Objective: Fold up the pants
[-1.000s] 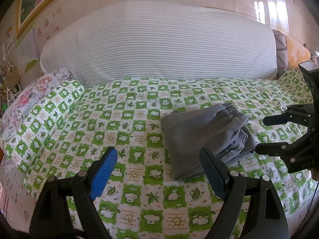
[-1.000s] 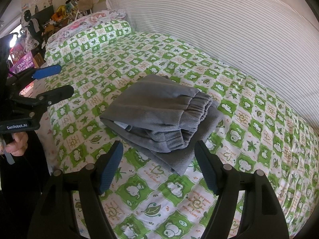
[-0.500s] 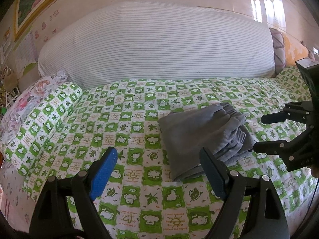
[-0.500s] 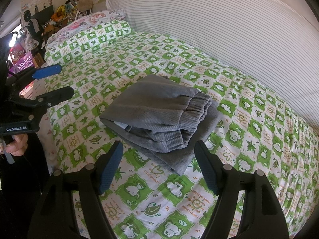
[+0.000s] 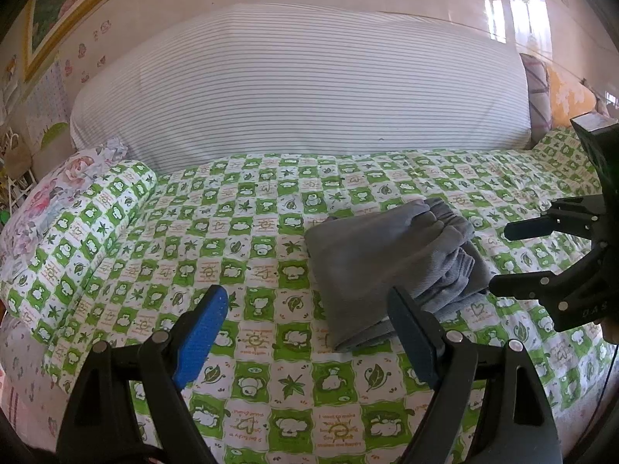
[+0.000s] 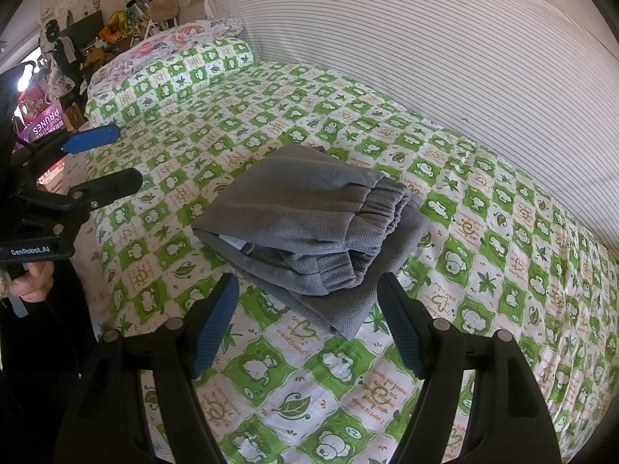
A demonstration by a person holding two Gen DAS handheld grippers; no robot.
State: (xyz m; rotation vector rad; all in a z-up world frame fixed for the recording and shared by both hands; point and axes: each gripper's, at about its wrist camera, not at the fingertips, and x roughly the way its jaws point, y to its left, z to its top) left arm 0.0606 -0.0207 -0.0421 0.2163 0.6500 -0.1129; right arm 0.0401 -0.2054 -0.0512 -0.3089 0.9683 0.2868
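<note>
Grey pants [image 5: 390, 259] lie folded in a compact stack on the green-and-white checked bedspread [image 5: 232, 232], elastic waistband on top; they also show in the right wrist view [image 6: 309, 220]. My left gripper [image 5: 305, 309] is open and empty, held above the bed just left of the stack. My right gripper [image 6: 305, 297] is open and empty, held just in front of the stack's near edge, apart from it. The right gripper shows at the right edge of the left wrist view [image 5: 499, 259], and the left gripper at the left of the right wrist view [image 6: 123, 158].
A large striped white bolster [image 5: 301, 96] runs along the wall behind the bed. A floral pillow [image 5: 50, 197] lies at the bed's left end. Cluttered shelves and a purple box [image 6: 42, 123] stand beyond the bed's end.
The left gripper's view has shifted slightly, the pants sitting a little lower and more to the left. The right gripper and the pants have not moved. Both grippers stay open.
</note>
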